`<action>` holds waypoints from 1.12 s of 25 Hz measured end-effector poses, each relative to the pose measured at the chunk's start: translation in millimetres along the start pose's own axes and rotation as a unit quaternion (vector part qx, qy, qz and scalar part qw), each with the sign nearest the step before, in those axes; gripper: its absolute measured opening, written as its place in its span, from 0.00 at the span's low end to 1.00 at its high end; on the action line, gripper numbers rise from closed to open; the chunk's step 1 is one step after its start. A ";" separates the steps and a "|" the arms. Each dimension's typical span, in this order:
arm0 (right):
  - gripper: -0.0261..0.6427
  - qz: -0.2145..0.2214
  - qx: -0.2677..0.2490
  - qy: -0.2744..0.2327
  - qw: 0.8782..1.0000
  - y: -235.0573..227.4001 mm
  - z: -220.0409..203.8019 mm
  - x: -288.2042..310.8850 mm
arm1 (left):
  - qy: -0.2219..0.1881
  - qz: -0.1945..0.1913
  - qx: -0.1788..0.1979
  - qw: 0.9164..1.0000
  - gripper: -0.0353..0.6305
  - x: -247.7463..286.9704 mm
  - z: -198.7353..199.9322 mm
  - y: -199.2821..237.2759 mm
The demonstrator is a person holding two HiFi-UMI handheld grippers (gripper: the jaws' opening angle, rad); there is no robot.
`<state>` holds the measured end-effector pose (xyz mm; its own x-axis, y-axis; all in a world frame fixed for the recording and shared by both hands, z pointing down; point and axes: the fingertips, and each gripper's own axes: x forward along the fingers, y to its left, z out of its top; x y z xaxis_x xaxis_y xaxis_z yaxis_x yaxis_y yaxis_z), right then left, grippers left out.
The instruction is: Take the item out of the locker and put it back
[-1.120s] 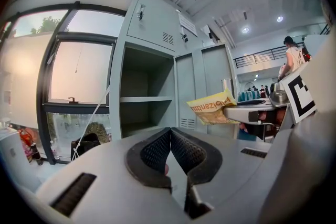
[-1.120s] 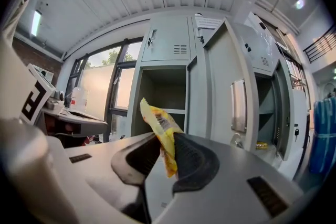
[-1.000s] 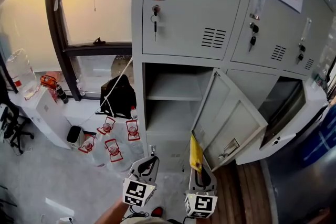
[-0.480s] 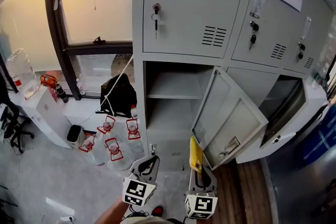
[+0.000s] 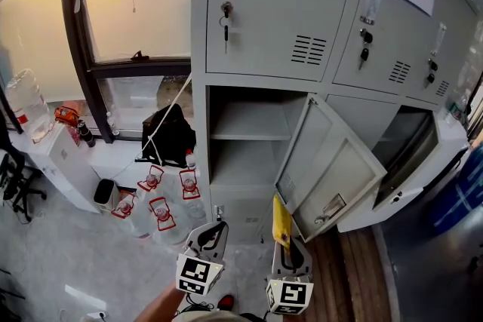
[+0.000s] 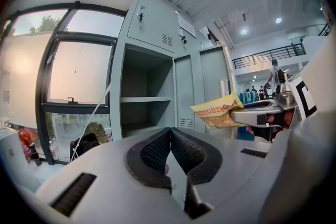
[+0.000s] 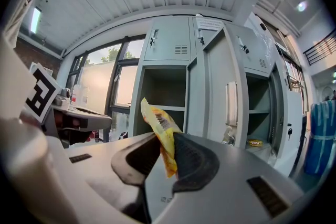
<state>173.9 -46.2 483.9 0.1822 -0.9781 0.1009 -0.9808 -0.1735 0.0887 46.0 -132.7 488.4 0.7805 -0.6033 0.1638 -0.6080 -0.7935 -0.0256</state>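
Observation:
The grey locker has its lower left compartment open, with one bare shelf inside and its door swung out to the right. My right gripper is in front of the compartment, shut on a yellow snack packet that stands up out of its jaws. The right gripper view shows the packet pinched between the dark pads. My left gripper is beside it on the left, shut with nothing in it. From there the packet is visible off to the right.
Several clear water bottles and a black bag sit on the floor left of the locker, below the window. A second locker door hangs open on the right, and a small yellow item lies on that locker's shelf. Keys hang in the upper doors.

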 end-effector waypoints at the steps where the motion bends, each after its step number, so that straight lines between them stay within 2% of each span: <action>1: 0.16 0.000 -0.002 -0.001 1.000 0.5 1.2 0.6 | 0.000 0.000 0.001 1.000 0.09 0.3 0.0 1.1; 12: 0.16 0.018 -0.041 -0.023 0.999 15.4 23.1 27.5 | -0.007 0.017 0.002 1.000 0.09 2.0 2.8 27.8; 28: 0.16 0.060 -0.139 -0.104 0.983 40.4 109.3 105.4 | -0.008 0.081 0.000 0.997 0.09 -9.4 7.5 76.9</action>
<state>146.0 -169.0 389.7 0.0201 -0.9969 -0.0761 -0.9325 -0.0461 0.3581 -7.0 -188.6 477.5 0.6744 -0.7245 0.1425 -0.7260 -0.6858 -0.0510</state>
